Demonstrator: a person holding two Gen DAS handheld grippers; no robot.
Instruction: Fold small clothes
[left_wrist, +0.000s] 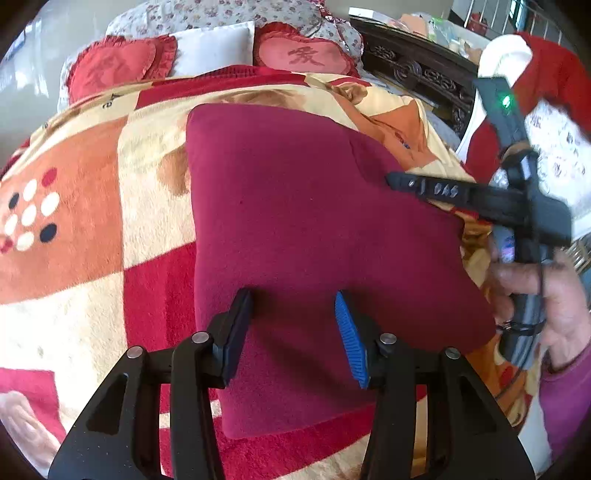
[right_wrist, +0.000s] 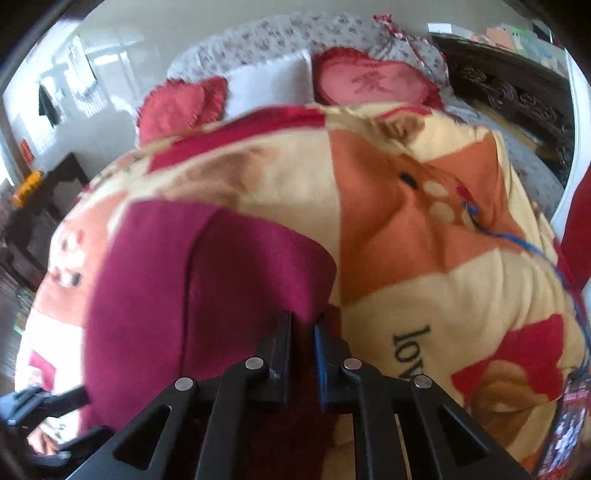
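Observation:
A maroon garment (left_wrist: 295, 221) lies folded flat on a patterned blanket (left_wrist: 74, 221) on the bed. My left gripper (left_wrist: 293, 314) stands open just over the garment's near part, with only flat cloth showing between its black and blue fingers. In the right wrist view my right gripper (right_wrist: 303, 317) is shut on the near right edge of the maroon garment (right_wrist: 184, 295). In the left wrist view the right gripper (left_wrist: 397, 181) reaches in from the right, its narrow tip at the garment's right edge, held by a person's hand (left_wrist: 554, 295).
Two red heart cushions (left_wrist: 303, 55) and a white pillow (left_wrist: 214, 48) lie at the head of the bed. A dark carved headboard (left_wrist: 424, 74) runs along the far right. Red and white clothing (left_wrist: 546, 74) hangs at the right. A dark cabinet (right_wrist: 44, 206) stands left of the bed.

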